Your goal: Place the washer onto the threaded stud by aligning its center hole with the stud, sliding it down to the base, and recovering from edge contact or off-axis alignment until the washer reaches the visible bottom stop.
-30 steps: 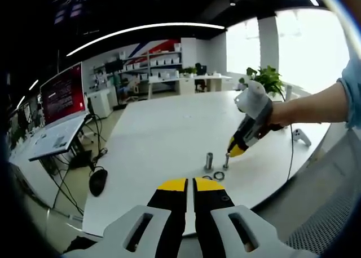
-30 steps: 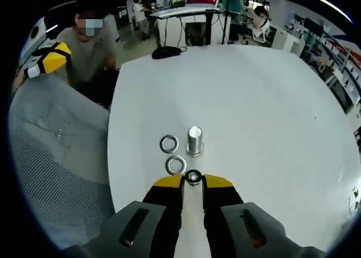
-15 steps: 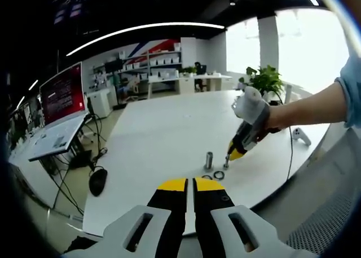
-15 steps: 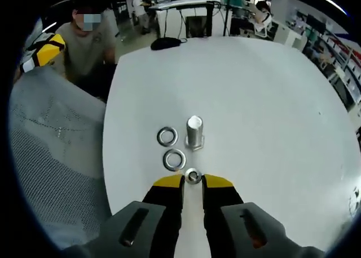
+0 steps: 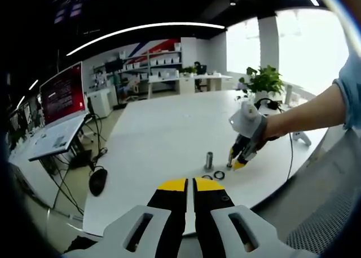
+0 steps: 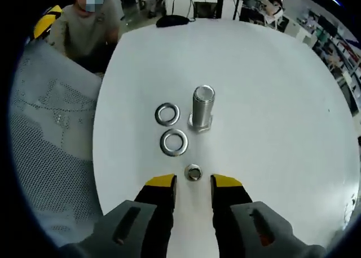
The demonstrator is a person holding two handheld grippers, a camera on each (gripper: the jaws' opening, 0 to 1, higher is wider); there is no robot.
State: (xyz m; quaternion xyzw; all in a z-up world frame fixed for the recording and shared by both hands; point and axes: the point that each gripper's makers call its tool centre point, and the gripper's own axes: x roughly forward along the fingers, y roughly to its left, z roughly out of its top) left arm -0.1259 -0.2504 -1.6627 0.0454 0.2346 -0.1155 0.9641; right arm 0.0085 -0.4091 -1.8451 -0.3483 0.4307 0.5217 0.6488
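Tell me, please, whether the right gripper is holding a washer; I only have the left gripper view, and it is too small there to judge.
Observer: No. In the right gripper view the right gripper is open, jaws apart and gripping nothing.
Operator: Where are the washers, then?
Observer: Both lie flat on the table, left of the stud in that view: the near washer and the far washer.
Operator: Is anything on the stud?
Observer: No, it stands upright and bare.
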